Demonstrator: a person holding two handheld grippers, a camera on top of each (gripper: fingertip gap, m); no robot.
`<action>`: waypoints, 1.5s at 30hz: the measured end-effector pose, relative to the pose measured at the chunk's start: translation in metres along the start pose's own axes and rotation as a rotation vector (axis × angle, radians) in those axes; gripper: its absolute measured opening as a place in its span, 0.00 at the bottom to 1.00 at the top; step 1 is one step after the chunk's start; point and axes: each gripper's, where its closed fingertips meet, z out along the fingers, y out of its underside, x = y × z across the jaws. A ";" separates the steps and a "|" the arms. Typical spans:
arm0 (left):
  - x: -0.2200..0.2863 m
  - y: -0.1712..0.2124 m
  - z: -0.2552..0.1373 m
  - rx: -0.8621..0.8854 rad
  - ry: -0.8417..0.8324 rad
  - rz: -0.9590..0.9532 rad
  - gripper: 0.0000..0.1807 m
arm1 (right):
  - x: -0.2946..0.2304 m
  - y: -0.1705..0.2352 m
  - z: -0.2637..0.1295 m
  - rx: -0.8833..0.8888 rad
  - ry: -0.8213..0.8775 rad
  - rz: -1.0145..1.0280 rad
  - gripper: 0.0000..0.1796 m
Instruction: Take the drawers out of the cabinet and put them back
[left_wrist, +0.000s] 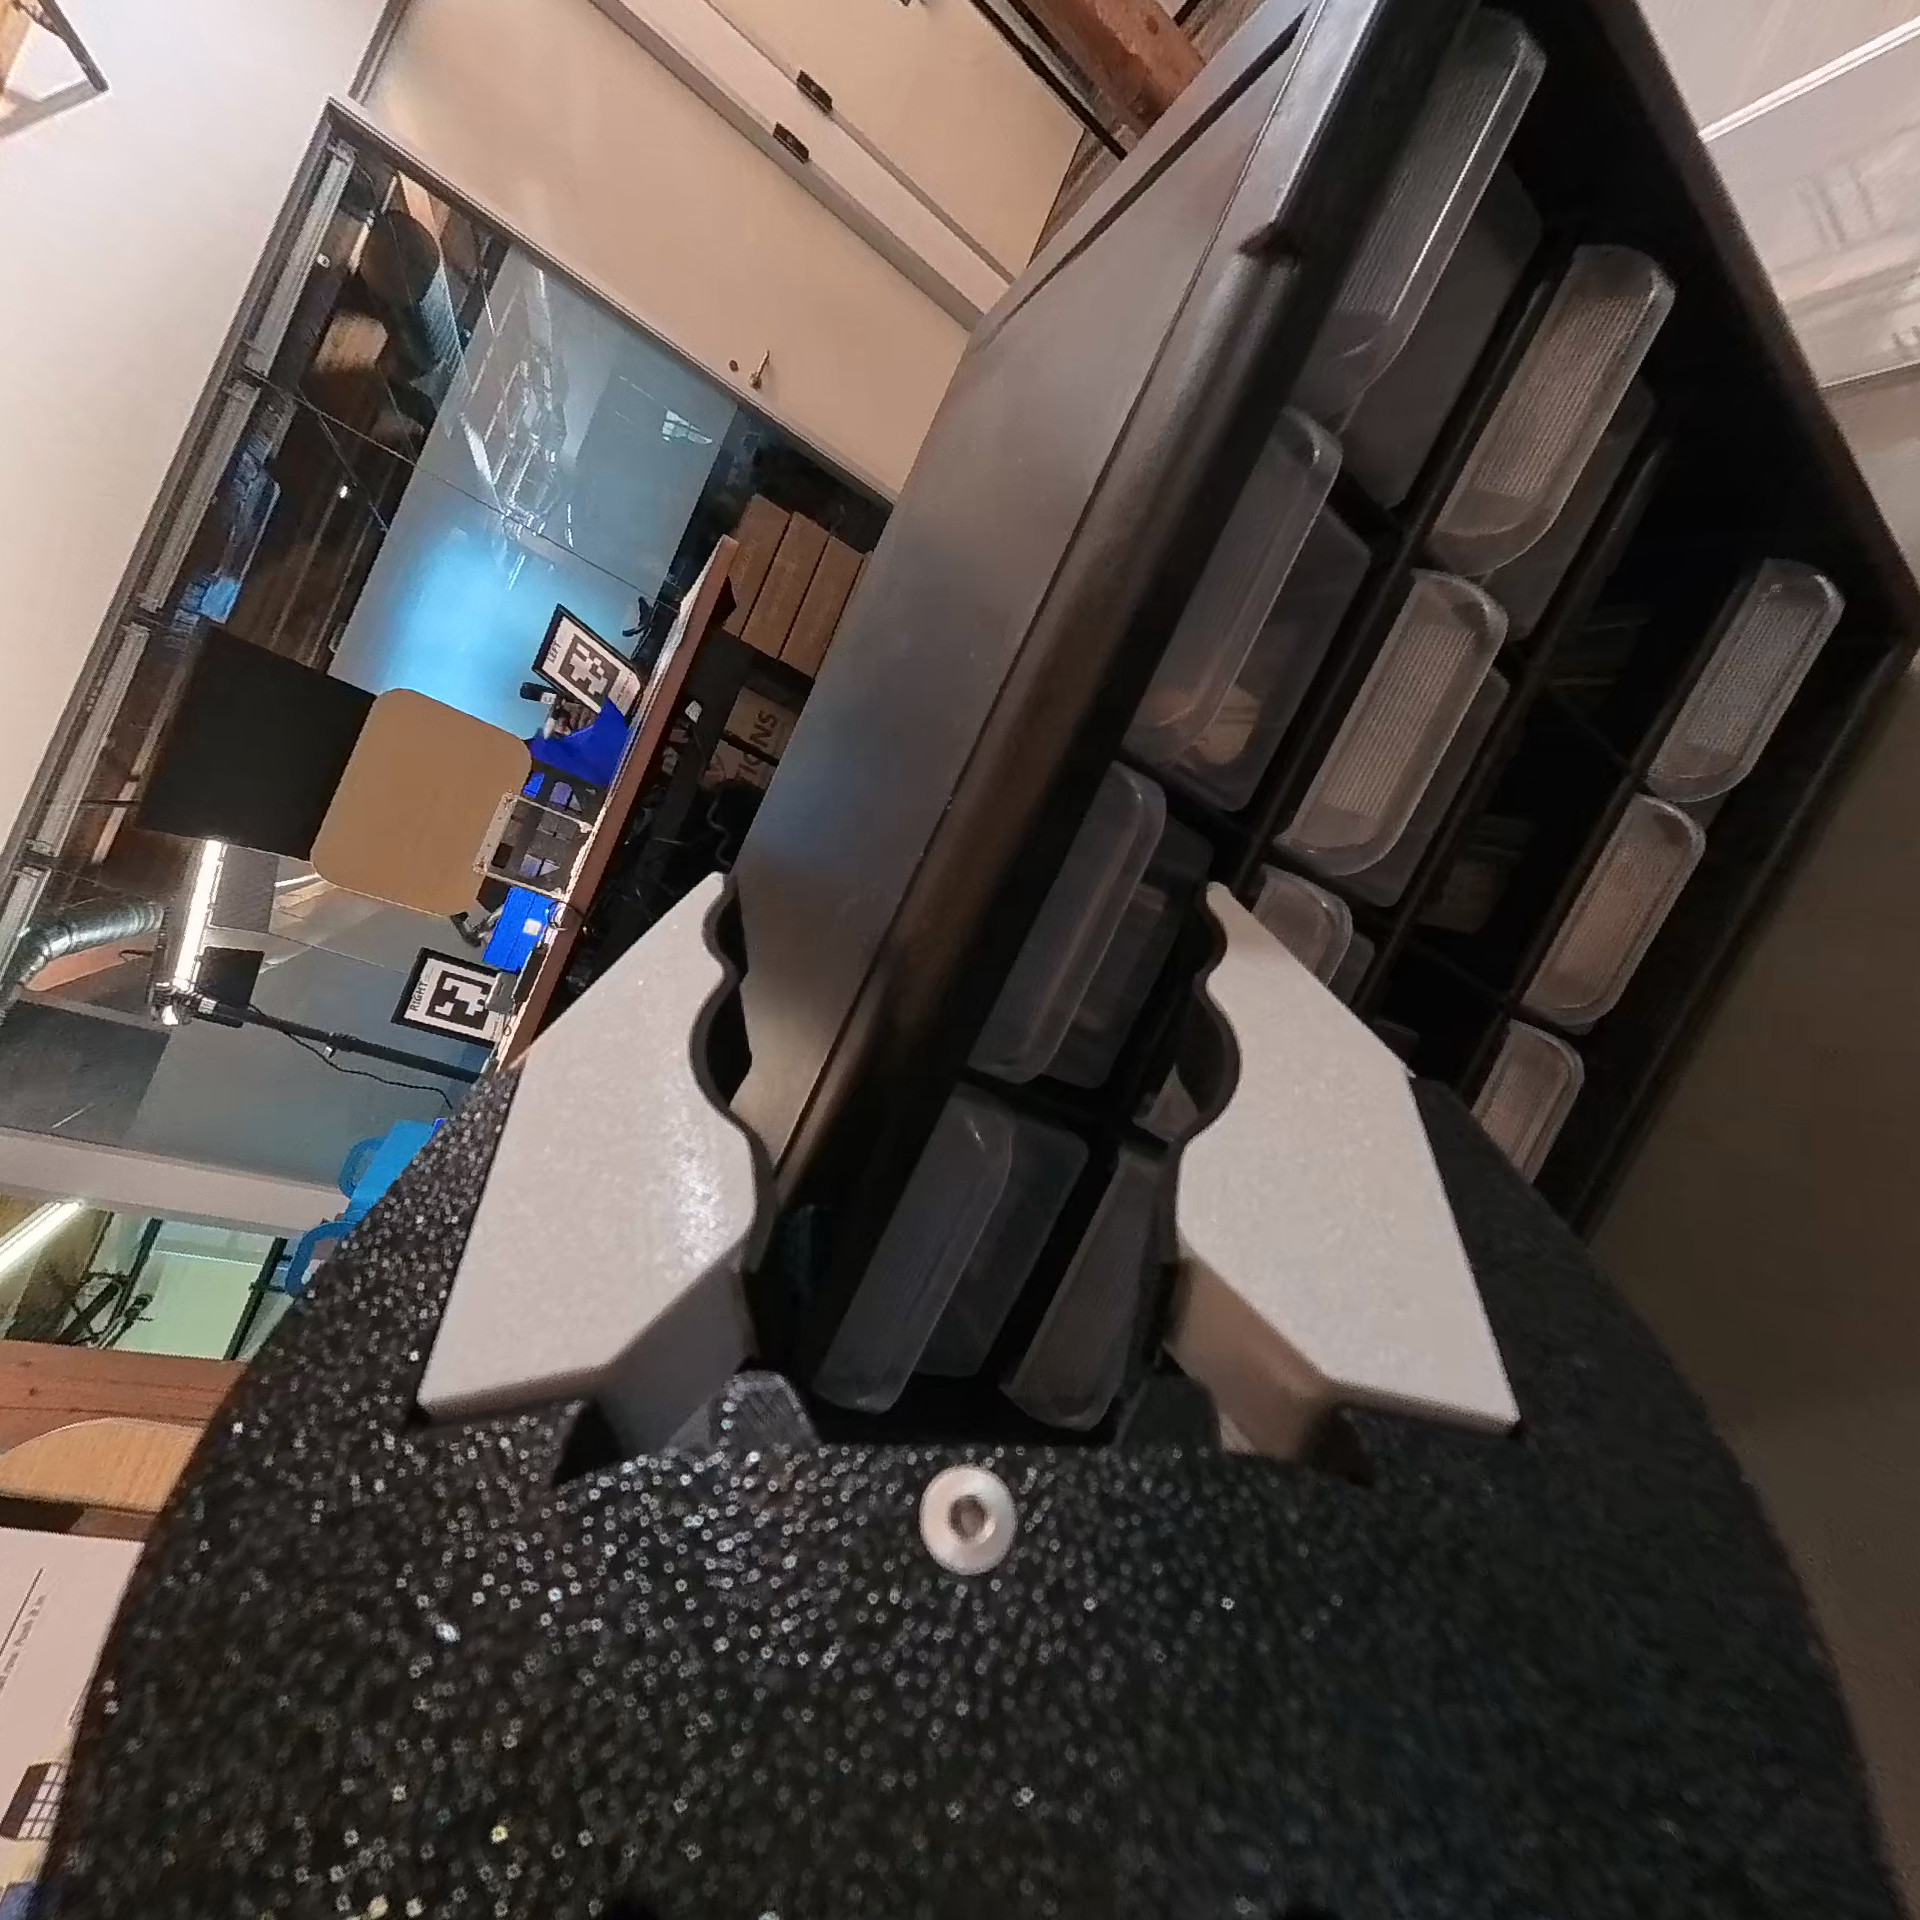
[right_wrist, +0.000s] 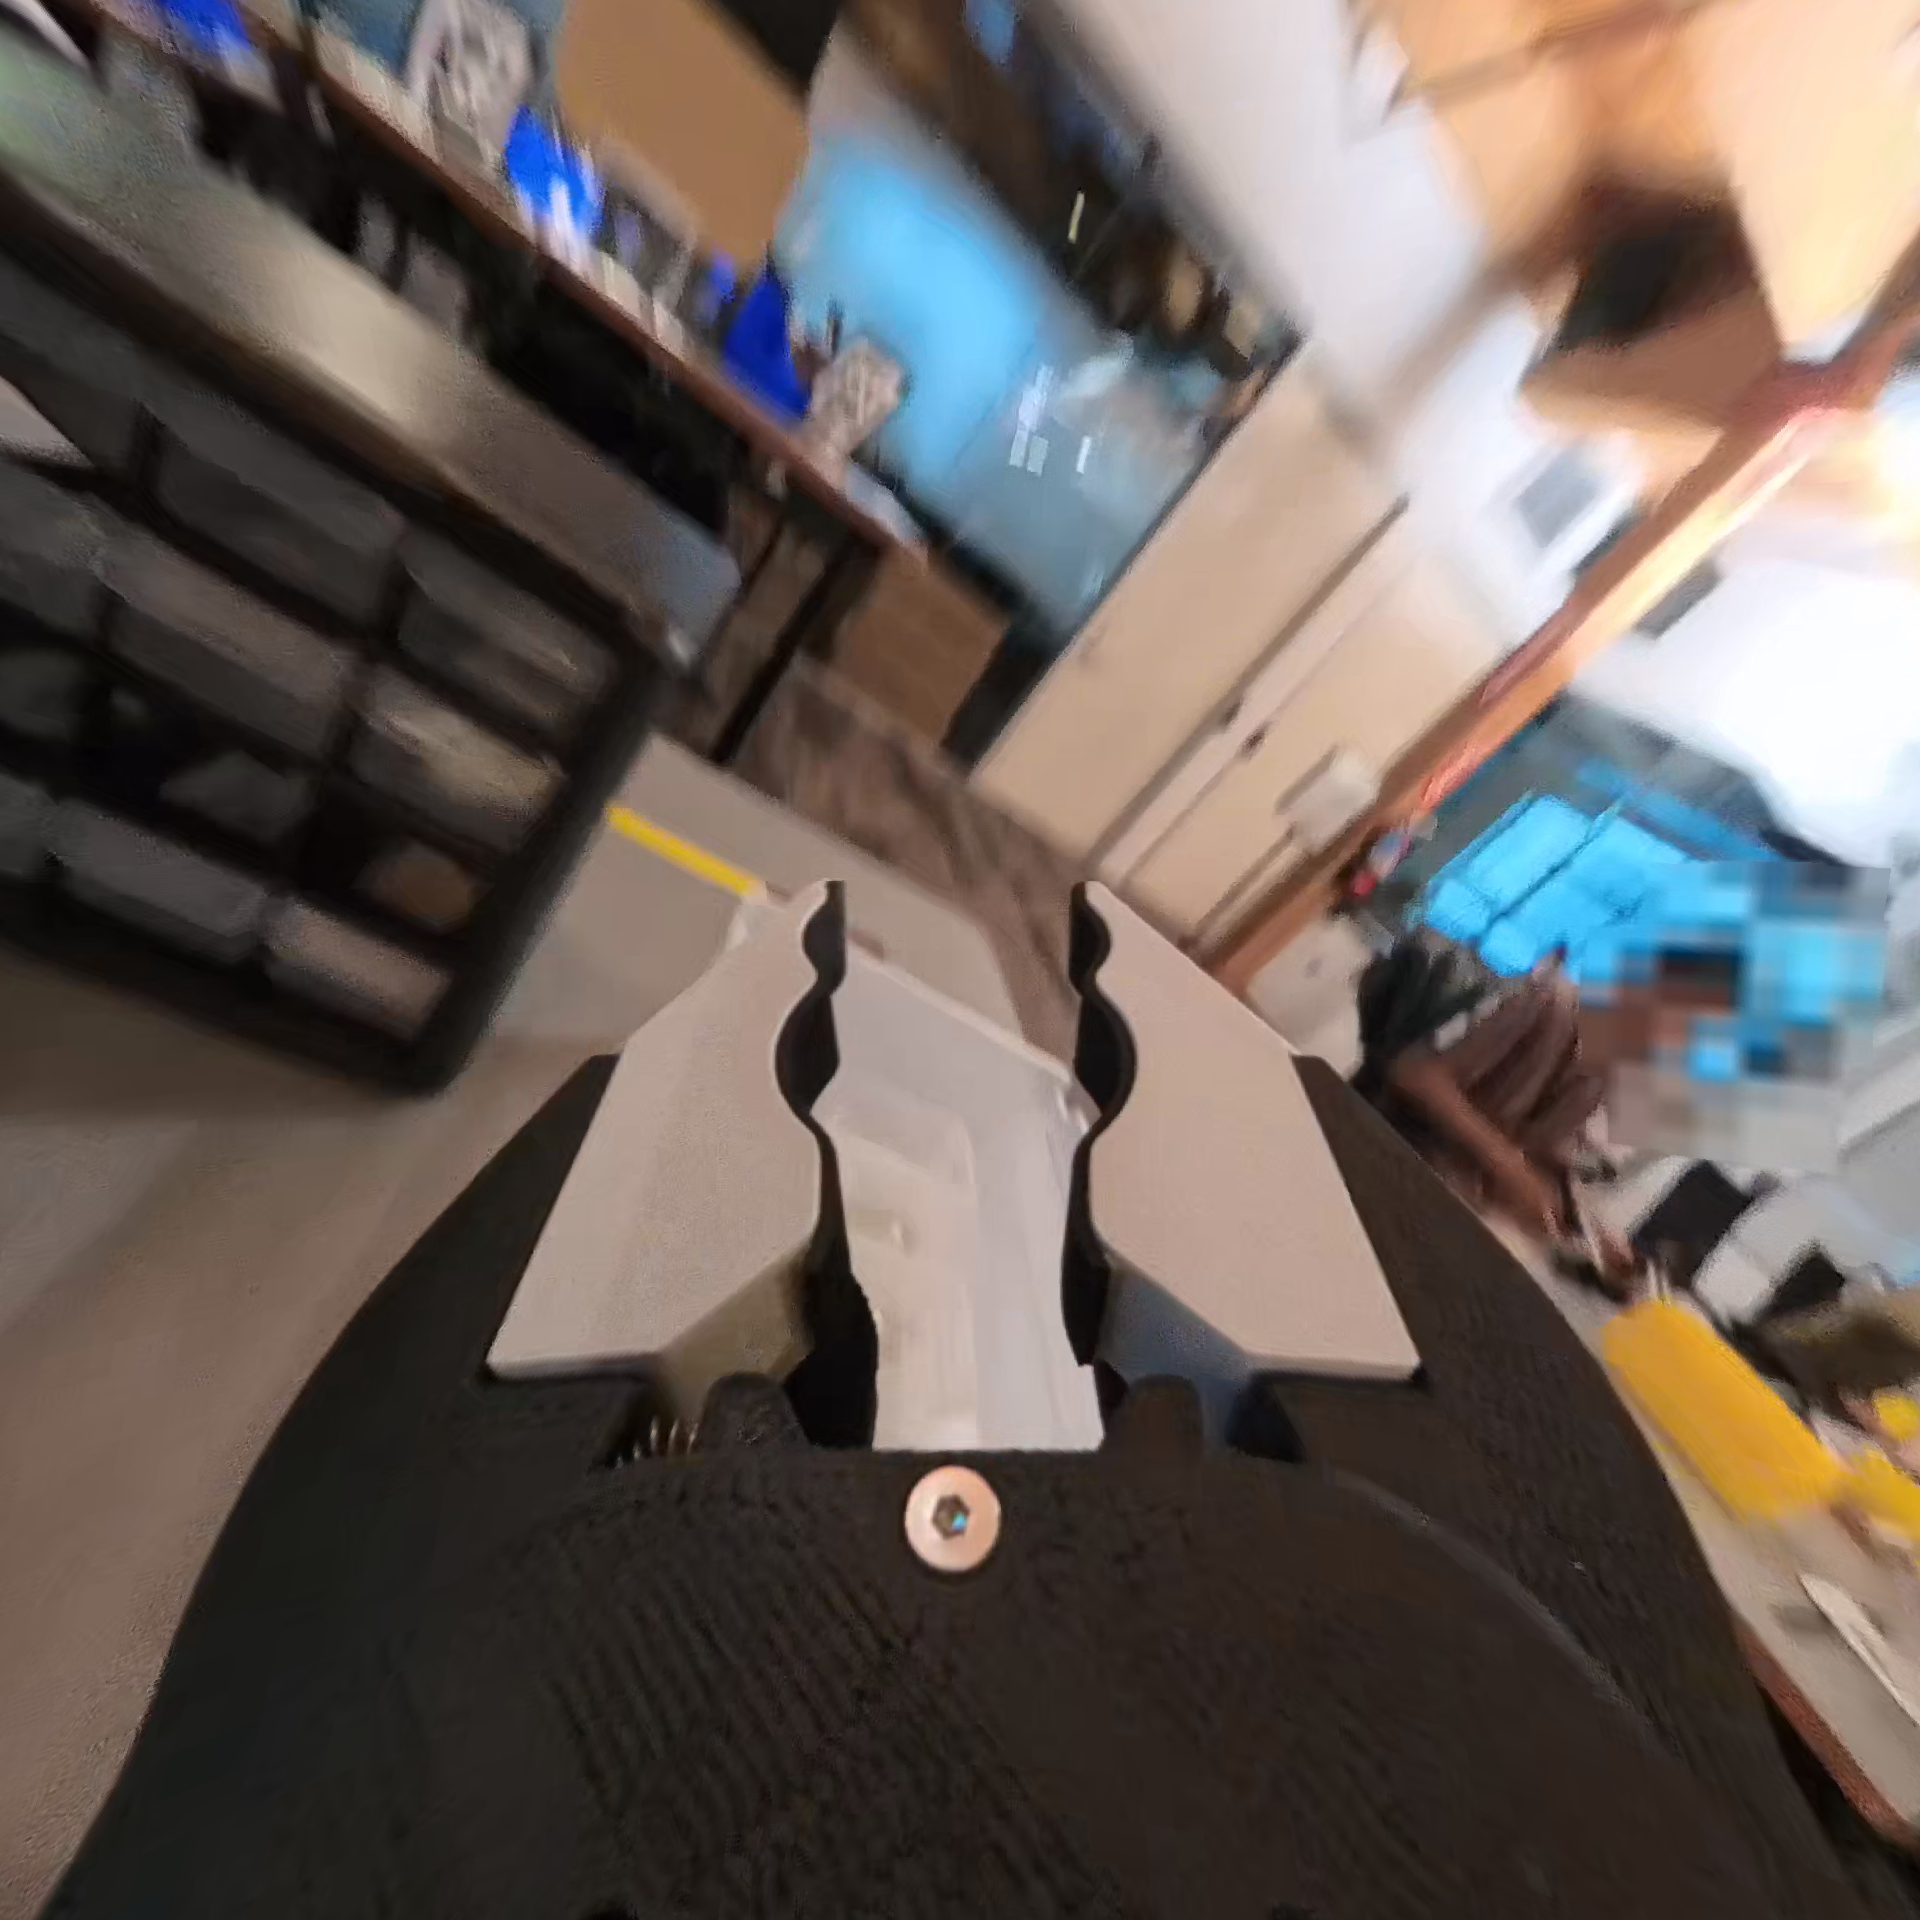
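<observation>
1. While clenched on the clear drawer (right_wrist: 956, 1195), treat the right gripper (right_wrist: 958, 904) as the working one: jaws narrowed onto the drawer's side walls, drawer pointing forward along the fingers, fully out of the cabinet and off to its right.
2. Hold that squeeze even and moderate, guarding against flex, slip or twist in what looks like thin plastic.
3. Read the left gripper (left_wrist: 966, 914) as the brace: jaws spread wide astride the front edge of the black cabinet (left_wrist: 1039, 623), one finger over the outer panel, the other over a column of drawer fronts. Cannot tell whether pressing on it or merely flanking it.
4. Bear down there enough to stop tipping or sliding on the grey table (right_wrist: 156, 1299) — probably a light case, easily dragged by a binding drawer.
5. Level the drawer before heading for a slot or the tabletop; exact tilt unreadable through the blur.
6. For the return, choose a dark, seemingly empty gap (left_wrist: 1548, 769) among the clear fronts, line up square with it, then push straight — no wedging.
7. Steer clear of the yellow items (right_wrist: 1704, 1392) at the far right.
</observation>
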 end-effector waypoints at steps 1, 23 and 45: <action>0.000 0.000 0.000 0.003 0.001 -0.004 0.46 | -0.011 -0.013 -0.009 0.094 0.016 0.010 0.23; -0.150 -0.021 -0.155 0.652 -0.368 -0.809 0.48 | -0.230 -0.034 -0.018 0.595 -0.540 0.046 0.21; -0.009 0.095 -0.227 0.115 0.073 -1.033 0.40 | -0.043 -0.048 -0.029 0.588 -0.263 0.257 0.24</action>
